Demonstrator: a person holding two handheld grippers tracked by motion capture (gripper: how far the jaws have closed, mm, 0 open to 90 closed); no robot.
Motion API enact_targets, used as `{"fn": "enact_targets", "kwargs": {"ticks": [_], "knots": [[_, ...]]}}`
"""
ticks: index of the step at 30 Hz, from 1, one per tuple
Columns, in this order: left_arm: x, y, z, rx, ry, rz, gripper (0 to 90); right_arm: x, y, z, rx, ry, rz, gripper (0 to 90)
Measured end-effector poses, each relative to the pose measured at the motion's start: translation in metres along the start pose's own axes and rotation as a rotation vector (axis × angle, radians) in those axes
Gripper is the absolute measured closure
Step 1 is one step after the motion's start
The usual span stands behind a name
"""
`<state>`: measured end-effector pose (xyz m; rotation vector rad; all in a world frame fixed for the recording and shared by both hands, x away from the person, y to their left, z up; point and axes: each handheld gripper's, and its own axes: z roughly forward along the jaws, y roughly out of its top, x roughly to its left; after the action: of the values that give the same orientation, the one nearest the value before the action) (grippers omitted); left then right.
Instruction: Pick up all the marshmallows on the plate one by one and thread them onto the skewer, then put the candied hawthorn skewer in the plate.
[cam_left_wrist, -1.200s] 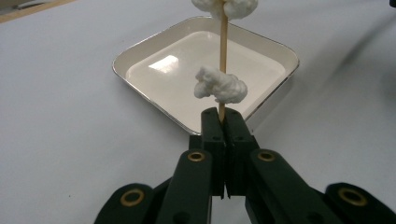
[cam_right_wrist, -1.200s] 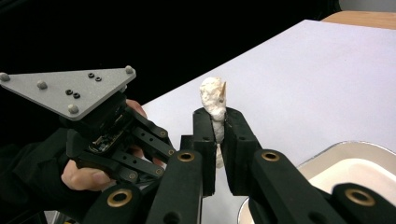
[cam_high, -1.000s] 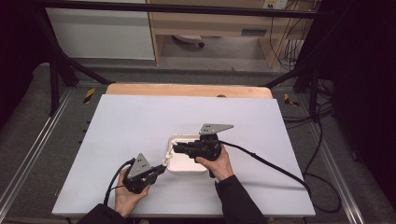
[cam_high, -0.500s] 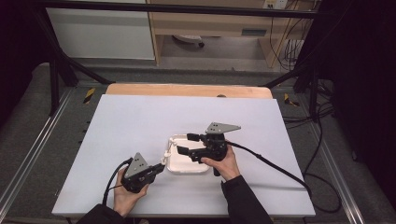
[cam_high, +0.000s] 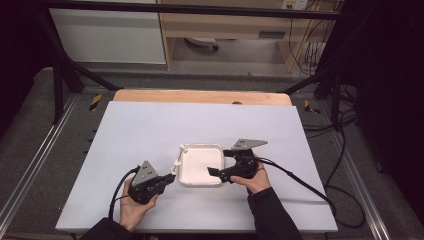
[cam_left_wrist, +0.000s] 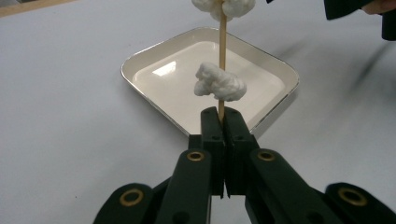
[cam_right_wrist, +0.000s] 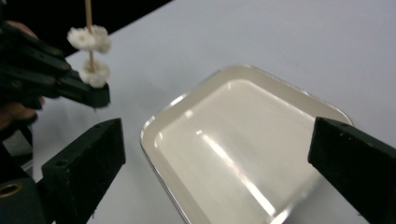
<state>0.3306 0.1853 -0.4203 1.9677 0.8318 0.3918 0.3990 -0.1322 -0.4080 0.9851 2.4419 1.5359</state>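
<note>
A thin wooden skewer (cam_left_wrist: 222, 46) stands upright with two white fluffy pieces threaded on it, one low (cam_left_wrist: 219, 85) and one at the top (cam_left_wrist: 225, 6). My left gripper (cam_left_wrist: 223, 116) is shut on the skewer's bottom end, at the near left corner of the white square tray (cam_left_wrist: 154, 60). In the high view the left gripper (cam_high: 171, 178) sits left of the tray (cam_high: 201, 148). My right gripper (cam_high: 220, 162) hovers over the tray's right side. Its jaws have just been opening and now stand wide with nothing between them (cam_right_wrist: 215, 149). It faces the skewer (cam_right_wrist: 88, 14) and the bare tray (cam_right_wrist: 243, 135).
The tray rests on a large white sheet (cam_high: 150, 130) that covers the table, with a wooden strip (cam_high: 200, 96) along the far edge. Black cables (cam_high: 300, 180) trail from both grippers toward the near edge. Dark frame rails (cam_high: 60, 75) flank the table.
The right gripper has drawn back from the skewer toward the tray's right side and sunk a little, and its jaws have spread wide. The left gripper and skewer have stayed still.
</note>
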Motion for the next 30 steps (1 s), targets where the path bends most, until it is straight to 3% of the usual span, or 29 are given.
{"fn": "enact_targets", "kwargs": {"ticks": [10,14,23,30], "knots": [[0.006,0.015,0.004,0.057,0.001,-0.012,88.7,-0.019,-0.029,-0.028,0.063,-0.109,-0.003,0.7],[0.007,0.023,0.007,0.077,0.003,-0.016,88.6,-0.027,-0.04,-0.039,0.065,-0.139,0.02,0.7],[0.009,0.038,0.017,0.141,-0.017,-0.018,88.6,-0.039,-0.061,-0.057,0.05,-0.159,0.07,0.7],[0.008,0.045,0.031,0.194,-0.002,-0.004,88.6,-0.046,-0.072,-0.069,0.042,-0.168,0.066,0.6]]}}
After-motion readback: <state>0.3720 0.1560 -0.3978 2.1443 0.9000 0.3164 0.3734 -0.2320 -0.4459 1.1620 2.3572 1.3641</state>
